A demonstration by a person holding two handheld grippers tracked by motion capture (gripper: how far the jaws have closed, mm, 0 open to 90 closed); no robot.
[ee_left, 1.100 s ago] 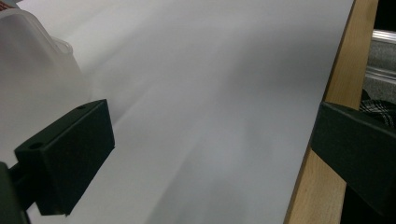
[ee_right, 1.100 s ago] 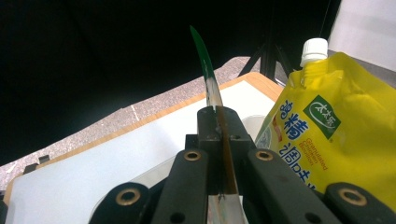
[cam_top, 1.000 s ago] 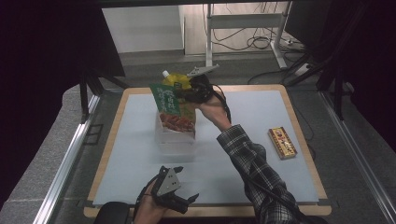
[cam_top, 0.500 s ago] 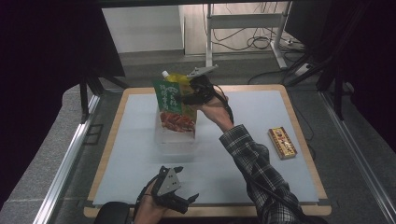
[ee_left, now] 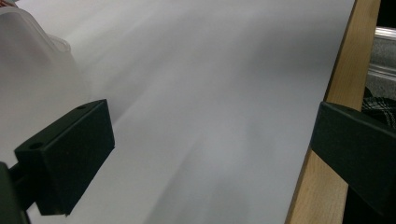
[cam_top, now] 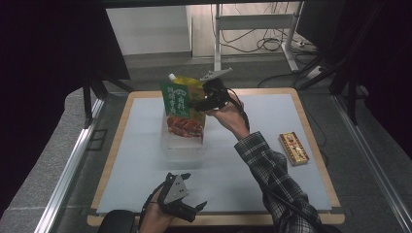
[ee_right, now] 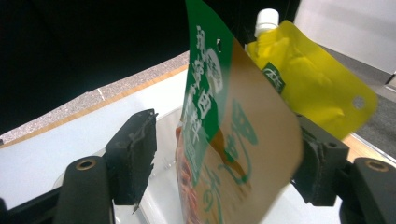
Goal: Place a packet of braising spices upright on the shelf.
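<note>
A green and brown food pouch stands upright in a clear plastic container on the mat. Behind it leans a yellow pouch with a white cap. My right gripper is at the green pouch's right edge. In the right gripper view its jaws have just been opening: the green pouch stands between them with a gap at the left jaw, and the yellow pouch lies beyond. My left gripper rests open at the table's near edge with nothing between its fingers.
A small brown and yellow box lies on the right side of the white mat. The wooden table edge runs beside my left gripper. A corner of the clear container shows in the left gripper view.
The right gripper's jaws have spread apart from the green pouch, which now stands more upright in the container. The left hand has stayed put.
</note>
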